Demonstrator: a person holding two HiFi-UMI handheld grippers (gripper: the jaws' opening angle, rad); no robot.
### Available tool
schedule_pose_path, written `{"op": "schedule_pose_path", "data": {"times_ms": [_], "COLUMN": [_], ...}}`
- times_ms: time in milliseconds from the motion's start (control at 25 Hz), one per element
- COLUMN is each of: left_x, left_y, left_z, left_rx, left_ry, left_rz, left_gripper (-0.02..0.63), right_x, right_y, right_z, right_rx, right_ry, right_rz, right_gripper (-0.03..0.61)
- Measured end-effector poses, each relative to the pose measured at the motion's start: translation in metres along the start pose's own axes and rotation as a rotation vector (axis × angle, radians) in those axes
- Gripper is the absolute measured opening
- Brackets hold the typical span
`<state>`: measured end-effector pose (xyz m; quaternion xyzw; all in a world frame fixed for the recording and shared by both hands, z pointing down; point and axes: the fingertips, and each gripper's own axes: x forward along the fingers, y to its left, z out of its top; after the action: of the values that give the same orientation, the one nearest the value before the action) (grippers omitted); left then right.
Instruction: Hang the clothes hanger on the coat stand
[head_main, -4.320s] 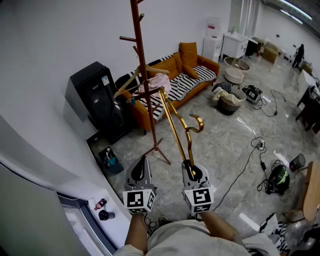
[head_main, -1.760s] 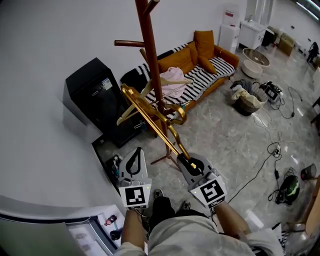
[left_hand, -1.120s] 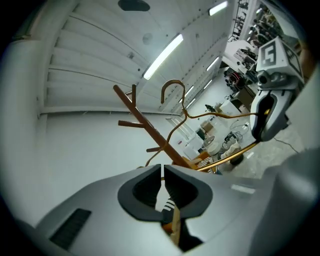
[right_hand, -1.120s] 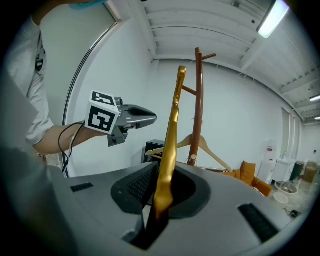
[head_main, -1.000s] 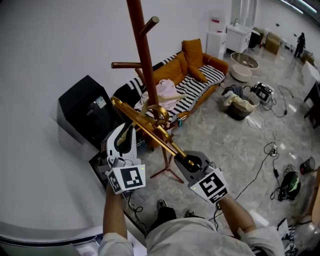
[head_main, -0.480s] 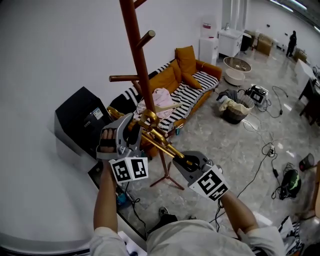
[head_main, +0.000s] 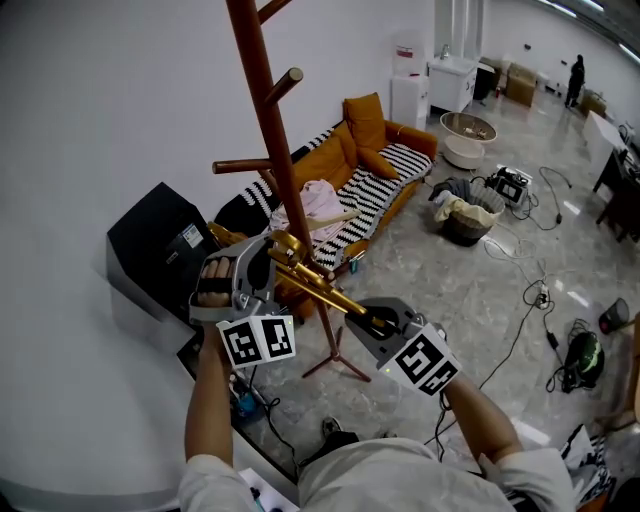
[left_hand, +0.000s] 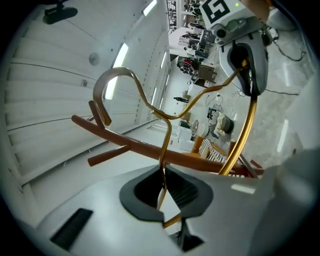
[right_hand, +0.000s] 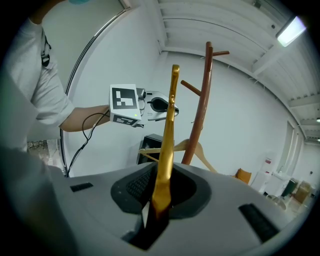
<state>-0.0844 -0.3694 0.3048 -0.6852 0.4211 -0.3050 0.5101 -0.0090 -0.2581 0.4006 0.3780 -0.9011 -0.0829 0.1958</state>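
A gold metal hanger (head_main: 312, 287) is held in the air between both grippers, just in front of the brown wooden coat stand (head_main: 262, 120). My right gripper (head_main: 375, 322) is shut on one end of the hanger's arm (right_hand: 167, 145). My left gripper (head_main: 262, 252) is closing on the thin neck wire below the hook (left_hand: 117, 82), and the wire runs between its jaws (left_hand: 165, 192). The hook curls up free beside a stand peg (left_hand: 107, 155). A pale wooden hanger (head_main: 325, 218) hangs on the stand.
A black cabinet (head_main: 150, 255) stands against the white wall to the left of the stand. Behind the stand is an orange sofa (head_main: 370, 150) with striped cushions. A basket (head_main: 462, 215) and cables (head_main: 520, 290) lie on the floor to the right.
My left gripper has come up from the left to the hanger's neck and closed around it. The right gripper and hanger have lifted slightly closer to the stand.
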Motion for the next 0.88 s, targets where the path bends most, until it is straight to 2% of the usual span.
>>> {"op": "schedule_pose_path", "data": {"times_ms": [160,240,280,440,720,880], "left_x": [0.005,0.008,0.008,0.008,0.009,0.010], "left_y": [-0.004,-0.007,-0.008,-0.007,0.007,0.007], "left_z": [-0.008,-0.013,-0.015,-0.019,-0.024,-0.032], "left_rx": [-0.023,-0.028,-0.026,-0.062,-0.153,-0.192], "left_ry": [0.040,0.059,0.068,0.083,0.090,0.099], "left_rz": [-0.049,-0.066,-0.071,-0.086,-0.134,-0.183], "left_gripper": [0.020,0.020,0.020,0.021,0.021,0.021], "right_x": [0.000,-0.002,-0.003,-0.008,-0.032,-0.044], "right_y": [-0.003,-0.003,-0.002,0.002,0.000,0.001], "right_z": [0.005,0.008,0.009,0.010,0.003,-0.006], "right_rx": [-0.056,-0.086,-0.095,-0.102,-0.122,-0.067], "right_ry": [-0.011,-0.013,-0.016,-0.043,-0.067,-0.083], "right_rz": [-0.040,-0.043,-0.040,-0.032,-0.084,-0.065], "right_gripper": [0.057,0.126,0.132,0.133,0.153,0.155]}}
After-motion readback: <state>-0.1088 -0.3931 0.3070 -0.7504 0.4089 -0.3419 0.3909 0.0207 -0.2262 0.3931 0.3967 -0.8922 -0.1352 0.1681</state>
